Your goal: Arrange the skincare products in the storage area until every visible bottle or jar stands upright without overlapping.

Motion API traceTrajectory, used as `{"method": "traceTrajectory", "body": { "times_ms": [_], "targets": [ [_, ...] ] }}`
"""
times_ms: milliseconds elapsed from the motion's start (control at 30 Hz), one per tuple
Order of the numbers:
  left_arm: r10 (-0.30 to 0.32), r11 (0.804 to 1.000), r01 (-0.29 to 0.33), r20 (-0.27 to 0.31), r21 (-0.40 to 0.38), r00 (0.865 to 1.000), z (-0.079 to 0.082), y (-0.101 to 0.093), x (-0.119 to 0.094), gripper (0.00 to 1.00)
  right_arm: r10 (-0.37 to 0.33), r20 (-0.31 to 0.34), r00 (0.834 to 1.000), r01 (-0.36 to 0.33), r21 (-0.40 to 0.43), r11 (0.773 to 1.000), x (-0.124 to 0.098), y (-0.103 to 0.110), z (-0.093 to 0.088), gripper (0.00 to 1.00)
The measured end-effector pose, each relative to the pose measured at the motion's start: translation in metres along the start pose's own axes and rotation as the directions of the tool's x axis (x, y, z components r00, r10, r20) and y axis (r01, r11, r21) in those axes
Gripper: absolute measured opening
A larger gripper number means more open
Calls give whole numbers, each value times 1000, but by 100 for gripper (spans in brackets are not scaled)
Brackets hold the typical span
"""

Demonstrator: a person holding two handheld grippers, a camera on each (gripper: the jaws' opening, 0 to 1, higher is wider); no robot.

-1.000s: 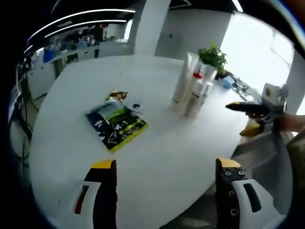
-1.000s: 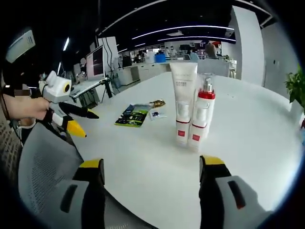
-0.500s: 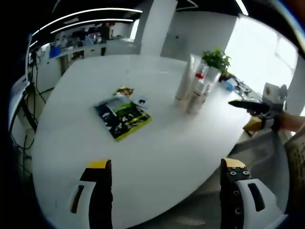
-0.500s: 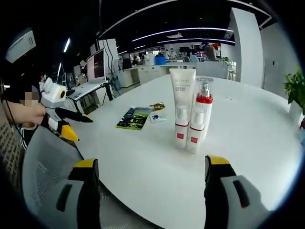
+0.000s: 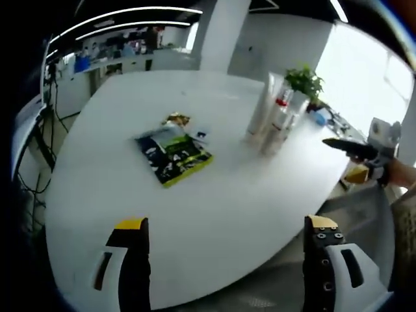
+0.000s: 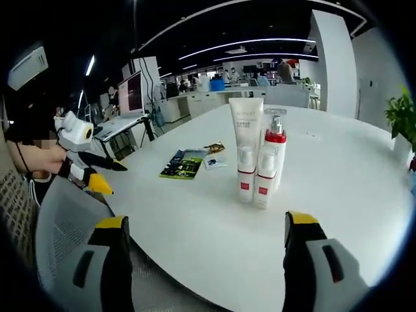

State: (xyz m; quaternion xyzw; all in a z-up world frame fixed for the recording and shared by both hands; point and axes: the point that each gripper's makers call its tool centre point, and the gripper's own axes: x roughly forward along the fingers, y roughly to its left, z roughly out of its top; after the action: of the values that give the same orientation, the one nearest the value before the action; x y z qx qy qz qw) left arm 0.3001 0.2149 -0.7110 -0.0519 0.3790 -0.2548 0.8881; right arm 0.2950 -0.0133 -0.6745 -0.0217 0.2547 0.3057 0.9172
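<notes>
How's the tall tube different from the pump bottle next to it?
The tube is taller than the pump bottle and flat-topped; the bottle ends in a clear cap over a pump. The bottle has a red collar near its top; the tube is plain white there. Both are white, carry a small red label near the base, and stand upright side by side on the table.

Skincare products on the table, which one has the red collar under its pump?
The pump bottle, right of the taller squeeze tube in the right gripper view. The tube has a plain flat top and no pump.
</notes>
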Motion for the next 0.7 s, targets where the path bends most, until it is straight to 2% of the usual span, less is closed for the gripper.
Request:
{"method": "traceTrajectory", "body": {
  "times_ms": [300, 500, 600, 700],
  "targets": [
    [92, 993, -91, 14, -72, 996, 17, 6, 24, 97, -24, -7, 1000, 24, -2, 1000, -2, -6, -5, 97],
    [140, 988, -140, 2, -61, 990, 28, 3, 45, 97, -24, -18, 1000, 23, -24, 999, -1, -5, -8, 96],
    [204, 975, -204, -9, -81, 979, 32, 13, 55, 97, -25, -24, 999, 24, -34, 999, 0, -4, -9, 96],
    [243, 964, -244, -17, -109, 970, 35, 21, 62, 97, -28, -28, 999, 27, -40, 999, 0, -5, -9, 96]
  ]
}}
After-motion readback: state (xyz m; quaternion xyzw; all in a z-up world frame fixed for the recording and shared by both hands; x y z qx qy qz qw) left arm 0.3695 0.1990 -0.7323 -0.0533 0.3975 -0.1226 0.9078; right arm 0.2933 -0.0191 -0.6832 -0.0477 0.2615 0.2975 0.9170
